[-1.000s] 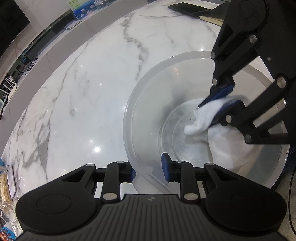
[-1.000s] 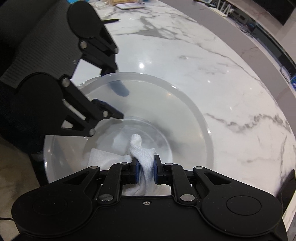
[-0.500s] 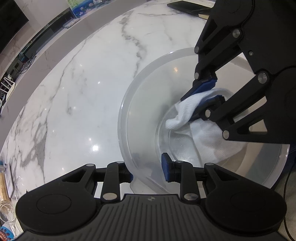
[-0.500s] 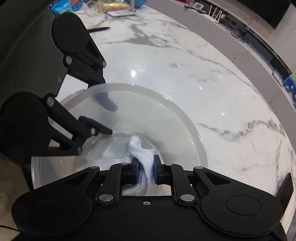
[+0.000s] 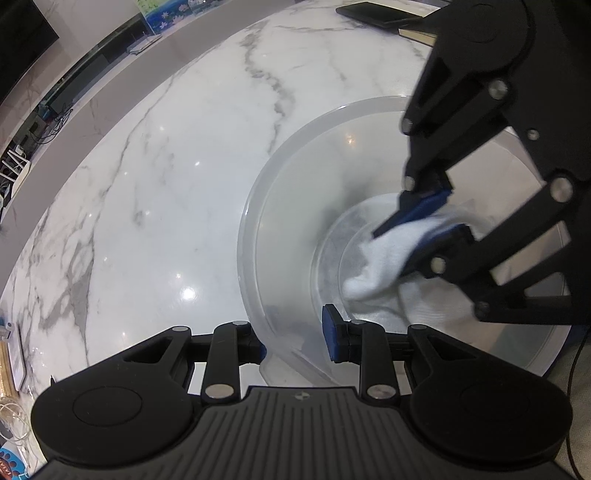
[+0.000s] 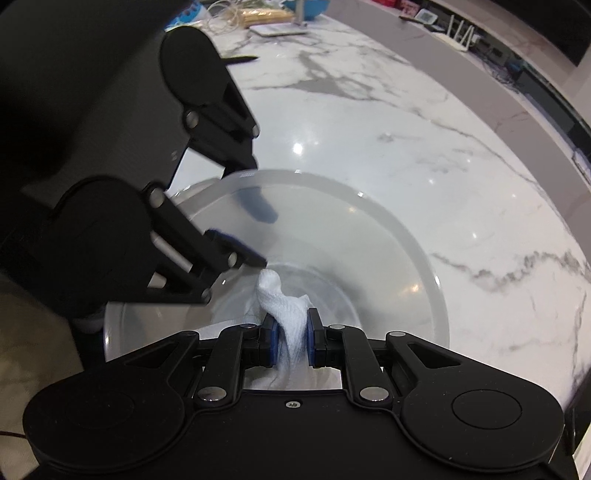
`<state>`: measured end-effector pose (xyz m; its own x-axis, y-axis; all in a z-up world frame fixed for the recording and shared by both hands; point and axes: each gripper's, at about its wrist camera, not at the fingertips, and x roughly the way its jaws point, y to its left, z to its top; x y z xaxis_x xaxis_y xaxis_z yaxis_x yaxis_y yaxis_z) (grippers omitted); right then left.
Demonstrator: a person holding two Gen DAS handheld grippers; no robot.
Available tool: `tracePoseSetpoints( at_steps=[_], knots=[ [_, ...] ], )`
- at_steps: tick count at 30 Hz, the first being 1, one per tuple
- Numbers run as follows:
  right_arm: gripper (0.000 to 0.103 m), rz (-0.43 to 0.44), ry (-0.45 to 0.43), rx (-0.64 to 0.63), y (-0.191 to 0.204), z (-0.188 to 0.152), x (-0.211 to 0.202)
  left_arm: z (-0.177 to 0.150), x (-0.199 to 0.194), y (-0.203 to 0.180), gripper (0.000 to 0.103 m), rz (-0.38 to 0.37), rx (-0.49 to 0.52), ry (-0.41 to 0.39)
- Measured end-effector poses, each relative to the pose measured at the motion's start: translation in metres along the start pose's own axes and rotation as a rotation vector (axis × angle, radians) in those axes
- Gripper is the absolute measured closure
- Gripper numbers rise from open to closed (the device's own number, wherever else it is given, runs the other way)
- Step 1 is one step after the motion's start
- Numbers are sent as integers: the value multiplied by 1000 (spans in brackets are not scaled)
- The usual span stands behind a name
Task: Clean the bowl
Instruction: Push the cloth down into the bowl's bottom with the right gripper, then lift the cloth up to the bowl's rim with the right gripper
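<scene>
A clear plastic bowl (image 5: 295,206) stands on the marble table near its front edge. My left gripper (image 5: 295,343) is shut on the bowl's near wall, one blue pad outside and one inside. In the right wrist view the left gripper (image 6: 258,236) straddles the bowl's (image 6: 369,236) left rim. My right gripper (image 6: 291,336) is shut on a white cloth (image 6: 291,314) and reaches down into the bowl. From the left wrist view the right gripper (image 5: 413,240) presses the cloth (image 5: 384,266) on the bowl's bottom, with the cloth's tail trailing under the fingers.
The white marble table (image 5: 166,184) spreads wide to the left and behind the bowl. A dark flat device (image 5: 376,14) lies at the far edge. A pen (image 6: 240,58), cables and a blue bowl (image 6: 306,7) sit at the far end. Floor shows beside the bowl (image 6: 37,332).
The right gripper has swept the cloth across the bowl's bottom, first toward the left wall, then back toward the near side. The left gripper has kept its hold on the rim.
</scene>
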<state>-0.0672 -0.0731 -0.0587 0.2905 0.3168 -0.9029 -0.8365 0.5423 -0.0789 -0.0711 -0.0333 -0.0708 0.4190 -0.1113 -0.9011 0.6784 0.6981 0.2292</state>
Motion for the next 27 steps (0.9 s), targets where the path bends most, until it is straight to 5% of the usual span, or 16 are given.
tracePoseSetpoints(
  at_steps=[18,27],
  knots=[
    [91,-90,-36,23,-14,5,8,0,0,1,78,4,12,3],
    [91,-79,-239,100,-24,7,-35,2,2,0,77,5,10,4]
  ],
)
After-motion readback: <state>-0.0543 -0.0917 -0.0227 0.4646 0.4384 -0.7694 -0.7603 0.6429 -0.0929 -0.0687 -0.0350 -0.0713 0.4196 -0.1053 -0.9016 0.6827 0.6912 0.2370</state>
